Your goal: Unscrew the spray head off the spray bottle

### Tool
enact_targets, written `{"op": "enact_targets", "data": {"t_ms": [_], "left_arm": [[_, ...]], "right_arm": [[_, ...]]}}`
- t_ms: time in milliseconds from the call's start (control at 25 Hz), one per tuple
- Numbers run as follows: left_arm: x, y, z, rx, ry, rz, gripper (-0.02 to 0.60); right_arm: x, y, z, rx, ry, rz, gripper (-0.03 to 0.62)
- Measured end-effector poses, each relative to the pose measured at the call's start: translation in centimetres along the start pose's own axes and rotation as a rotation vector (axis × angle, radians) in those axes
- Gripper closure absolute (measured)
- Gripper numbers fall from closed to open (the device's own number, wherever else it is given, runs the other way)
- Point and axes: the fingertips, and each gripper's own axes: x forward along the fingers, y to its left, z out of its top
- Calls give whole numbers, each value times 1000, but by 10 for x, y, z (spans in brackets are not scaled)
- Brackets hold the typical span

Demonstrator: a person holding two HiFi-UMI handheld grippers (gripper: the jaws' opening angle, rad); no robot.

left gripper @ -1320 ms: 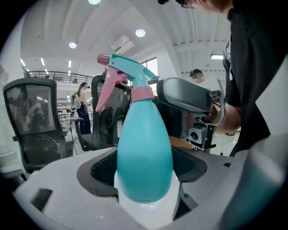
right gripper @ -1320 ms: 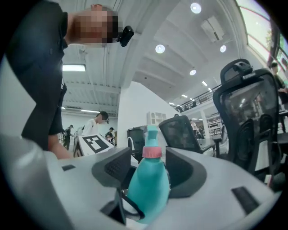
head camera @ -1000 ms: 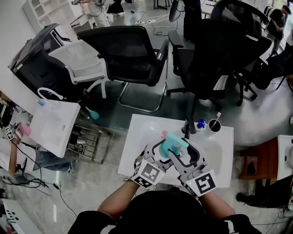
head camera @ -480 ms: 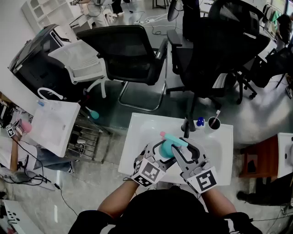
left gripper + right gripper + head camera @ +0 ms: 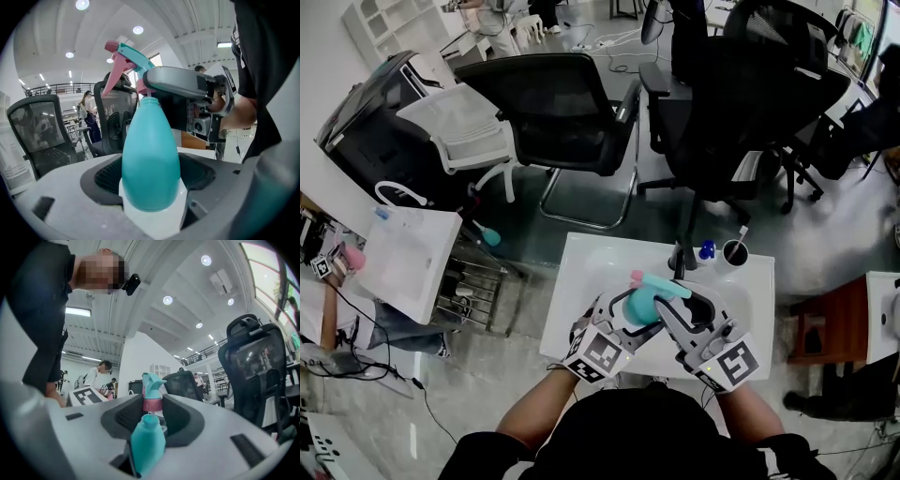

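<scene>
Grey glossy floor fills the head view, with 2 black mesh office chairs (image 5: 558,103) standing beyond a white rectangular counter (image 5: 581,281) at the lower centre. At the counter's far edge a small blue-capped bottle (image 5: 705,249) sits just beside a round black cup (image 5: 737,253). Over the counter the left gripper (image 5: 630,311) and the right gripper (image 5: 677,298) meet on a teal teardrop-shaped plastic spray bottle (image 5: 639,305). Its teal plastic spray head (image 5: 664,285), with a pink trigger, is at the end farther from the person.

From the left gripper view, the jaws are clamped at a medium spread on the fat lower body of the spray bottle (image 5: 151,159), which is seated against the white pad between them. The bottle narrows upward to the spray head (image 5: 133,54), with the trigger on the left. The right gripper reaches in from the right, 1 grey jaw crossing the neck just under the head.

From the right gripper view, the jaws have just been closing and pinch the pink collar (image 5: 152,404) at the foot of the spray head, touching it on both sides. The teal head stands above the collar. A second teal shape sits lower and nearer the lens between the jaws; which part it is cannot be told. The left gripper's marker cube shows at the left.
</scene>
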Motion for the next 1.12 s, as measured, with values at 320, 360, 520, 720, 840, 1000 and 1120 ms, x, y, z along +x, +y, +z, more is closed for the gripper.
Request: {"op": "enact_targets", "data": {"t_ms": [320,360,520,720,840,1000,1120], "left_arm": [[6,3,-14,-48,9,3,199],[7,3,-17,-59,12,5,199],[8,8,-26,-99,12,41,198],[8,13,-45,-142,33,79,199],[7,16,-53,-156,40,97,199],[3,28,-56,-176,39,134,199],[-2,38,-57,-188,36,162,199]], "right_arm": [[-1,-10,28,-3,-98,-20,459],[-1,-10,32,3,-106,-20,459],[-3,-13,48,-6,-146,-26,459],[-6,-18,65,4,-191,-41,459],[-9,-20,75,2,-215,-50,459],[-13,-23,91,-17,-242,-60,459],[-16,-27,96,-31,-250,-75,459]]}}
